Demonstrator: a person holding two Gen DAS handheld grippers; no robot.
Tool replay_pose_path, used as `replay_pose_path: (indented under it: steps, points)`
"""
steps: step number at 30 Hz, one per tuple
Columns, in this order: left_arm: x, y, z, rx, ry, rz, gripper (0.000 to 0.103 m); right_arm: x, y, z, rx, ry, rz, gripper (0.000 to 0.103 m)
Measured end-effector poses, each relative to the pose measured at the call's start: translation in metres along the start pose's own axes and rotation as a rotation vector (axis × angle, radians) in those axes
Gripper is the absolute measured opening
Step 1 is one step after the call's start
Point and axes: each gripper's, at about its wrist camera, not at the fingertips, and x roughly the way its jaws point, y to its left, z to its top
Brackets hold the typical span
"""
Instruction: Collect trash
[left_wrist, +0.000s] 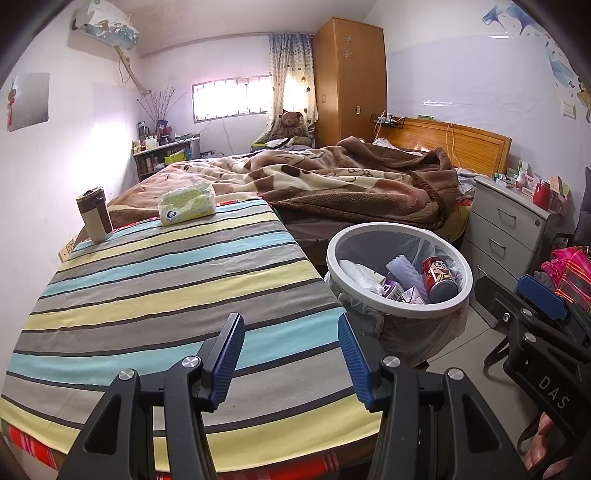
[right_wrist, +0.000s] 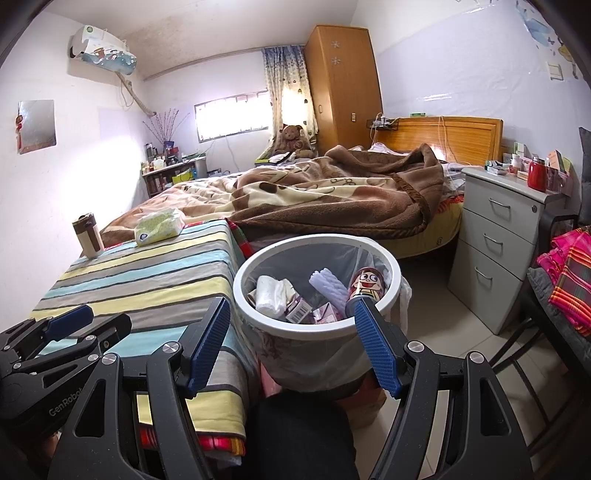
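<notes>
A white-rimmed trash bin (left_wrist: 406, 314) (right_wrist: 295, 332) with a plastic liner stands on the floor beside the striped table (left_wrist: 166, 288) (right_wrist: 147, 273). Inside it lie a red cartoon can (left_wrist: 439, 275) (right_wrist: 367, 284), a lilac ribbed piece (left_wrist: 404, 269) (right_wrist: 328, 286), crumpled white paper (left_wrist: 356, 271) (right_wrist: 271, 295) and small cartons (left_wrist: 395, 290) (right_wrist: 299, 310). My left gripper (left_wrist: 290, 325) (right_wrist: 109, 318) hovers open over the table's near end, holding nothing. My right gripper (right_wrist: 291, 306) (left_wrist: 502, 282) is open and empty just in front of the bin's near rim.
On the table's far end stand a tissue pack (left_wrist: 186, 203) (right_wrist: 159, 226) and a tumbler (left_wrist: 94, 214) (right_wrist: 88, 234). Behind is a bed with a brown blanket (left_wrist: 332, 184). A grey drawer cabinet (right_wrist: 495, 251) and a chair with pink cloth (right_wrist: 569, 280) stand right.
</notes>
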Motion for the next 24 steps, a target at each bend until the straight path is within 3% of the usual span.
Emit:
replay_pose_path:
  steps: [24]
  points:
    - [-0.0013,0.0017,-0.0007,-0.002,0.0,0.001,0.052,0.0001,0.0034,-0.0008,-0.004,0.002,0.001,0.071]
